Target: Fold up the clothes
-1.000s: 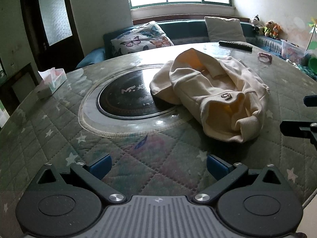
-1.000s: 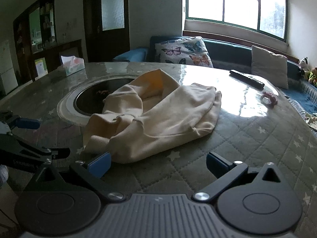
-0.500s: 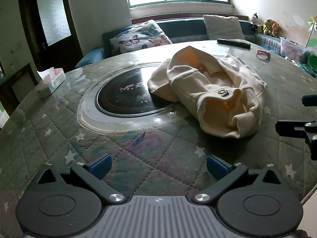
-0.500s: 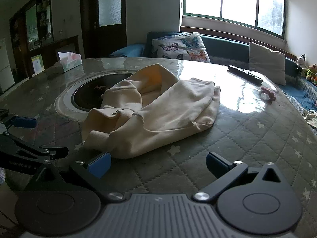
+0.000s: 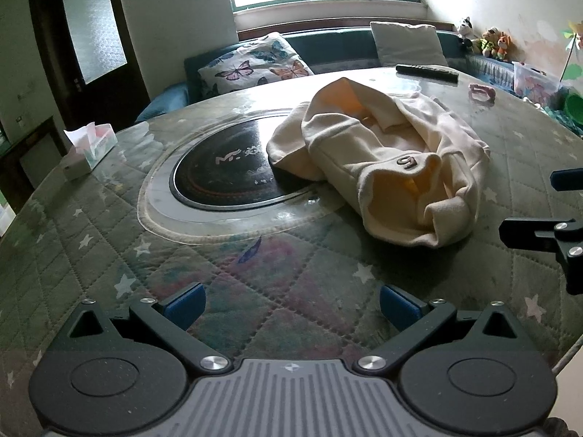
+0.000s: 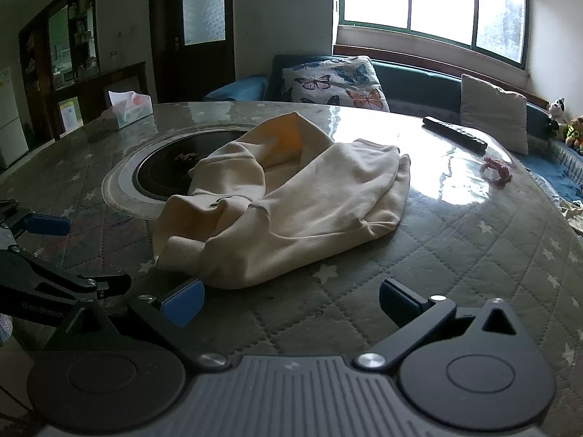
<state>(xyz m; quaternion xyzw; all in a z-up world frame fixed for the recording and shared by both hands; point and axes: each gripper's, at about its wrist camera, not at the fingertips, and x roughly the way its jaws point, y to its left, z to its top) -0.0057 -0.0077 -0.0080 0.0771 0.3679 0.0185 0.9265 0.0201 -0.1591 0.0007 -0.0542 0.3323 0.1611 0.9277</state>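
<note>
Both gripper sets, left gripper and right gripper, gape wide, empty; cream garment lies crumpled, long axis running away from them

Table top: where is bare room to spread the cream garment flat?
Bare quilted cover lies between the garment and the left gripper, and right of it toward the right gripper. Another bare stretch runs between the tissue box and the dark round plate. The far rim is crowded: remote and pink item.

One cream garment, one tissue box, one remote, two cushions: butterfly, plain grey.
</note>
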